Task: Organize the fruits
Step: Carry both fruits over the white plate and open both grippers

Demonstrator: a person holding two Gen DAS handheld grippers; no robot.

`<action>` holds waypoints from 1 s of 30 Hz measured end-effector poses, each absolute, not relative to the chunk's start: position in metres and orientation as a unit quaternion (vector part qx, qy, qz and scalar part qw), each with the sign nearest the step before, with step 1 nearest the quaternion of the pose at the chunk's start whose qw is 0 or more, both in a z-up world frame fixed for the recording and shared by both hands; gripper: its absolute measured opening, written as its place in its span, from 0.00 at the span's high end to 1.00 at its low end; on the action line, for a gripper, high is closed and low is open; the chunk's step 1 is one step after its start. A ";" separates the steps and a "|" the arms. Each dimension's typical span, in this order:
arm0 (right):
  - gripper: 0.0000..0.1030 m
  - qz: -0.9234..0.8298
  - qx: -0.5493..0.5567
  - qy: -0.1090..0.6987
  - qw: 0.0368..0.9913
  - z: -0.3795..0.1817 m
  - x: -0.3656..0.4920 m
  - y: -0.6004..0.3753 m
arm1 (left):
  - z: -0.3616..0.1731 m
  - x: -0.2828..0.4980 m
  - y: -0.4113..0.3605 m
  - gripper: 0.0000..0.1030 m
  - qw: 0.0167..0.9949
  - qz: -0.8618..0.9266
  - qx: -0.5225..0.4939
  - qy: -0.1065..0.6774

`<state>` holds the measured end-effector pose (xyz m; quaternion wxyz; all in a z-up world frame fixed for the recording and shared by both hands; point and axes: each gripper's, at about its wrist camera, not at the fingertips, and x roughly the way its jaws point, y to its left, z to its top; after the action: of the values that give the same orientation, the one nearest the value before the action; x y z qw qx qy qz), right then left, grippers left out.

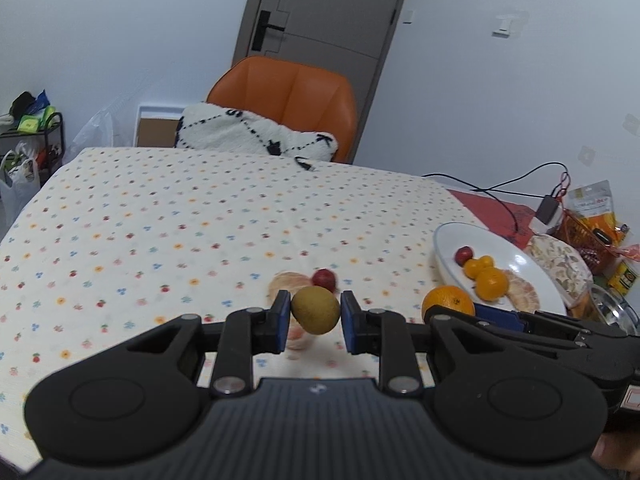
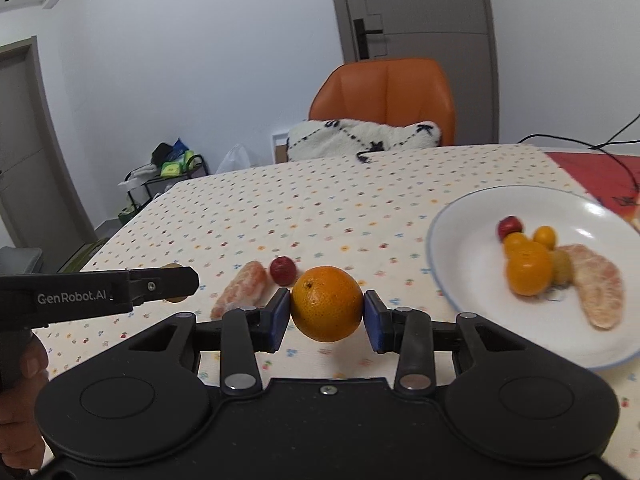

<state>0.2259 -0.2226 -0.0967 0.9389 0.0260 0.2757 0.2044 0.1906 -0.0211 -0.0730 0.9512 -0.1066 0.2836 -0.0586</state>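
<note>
- Landmark: white plate, on the counter, holding small oranges, a red fruit, a greenish fruit and a peeled citrus segment.
- Left tongs: closed on a brown-green kiwi, blue pads pressing both its sides; kiwi is off the cloth, well left of the plate.
- Right tongs: clamped on an orange, pad on each side; orange is lifted off the cloth, just left of the plate's near rim.
- Loose on the cloth left of the plate: peeled segment and small red fruit, touching or nearly so, just beyond both tongs.
- Left of the plate and toward the far counter edge the cloth is bare.
- Right of the plate: red mat, cables, snack packets and a metal bowl, crowded.
- Orange chair with pillow sits at the far edge, beyond the plate.
</note>
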 end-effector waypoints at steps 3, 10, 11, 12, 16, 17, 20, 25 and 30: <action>0.64 0.194 0.027 0.270 0.943 -0.094 0.221 -0.233 | -0.071 0.190 -0.031 0.76 0.951 -0.066 -0.103 0.282; 0.64 0.170 0.032 0.257 0.951 -0.091 0.211 -0.259 | -0.068 0.191 -0.054 0.76 0.952 -0.081 -0.096 0.279; 0.64 0.167 0.034 0.256 0.952 -0.090 0.210 -0.263 | -0.067 0.191 -0.058 0.76 0.952 -0.083 -0.095 0.278; 0.64 0.163 0.036 0.255 0.952 -0.090 0.210 -0.267 | -0.067 0.191 -0.062 0.76 0.952 -0.086 -0.094 0.278; 0.64 0.147 0.041 0.253 0.955 -0.091 0.209 -0.284 | -0.067 0.196 -0.076 0.76 0.952 -0.096 -0.090 0.277; 0.64 0.143 0.043 0.253 0.956 -0.092 0.209 -0.289 | -0.066 0.197 -0.080 0.76 0.952 -0.099 -0.088 0.277; 0.64 0.128 0.048 0.249 0.959 -0.092 0.209 -0.303 | -0.066 0.201 -0.091 0.76 0.951 -0.107 -0.083 0.278; 0.64 0.108 0.057 0.246 0.962 -0.094 0.208 -0.323 | -0.066 0.206 -0.108 0.76 0.950 -0.121 -0.074 0.277; 0.64 0.092 0.063 0.244 0.963 -0.097 0.210 -0.338 | -0.066 0.212 -0.124 0.76 0.949 -0.132 -0.064 0.278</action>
<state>0.2103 -0.3380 -0.0970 0.9635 0.0628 0.2436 0.0921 0.2123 -0.1245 -0.0657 0.9494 -0.0638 0.2777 -0.1324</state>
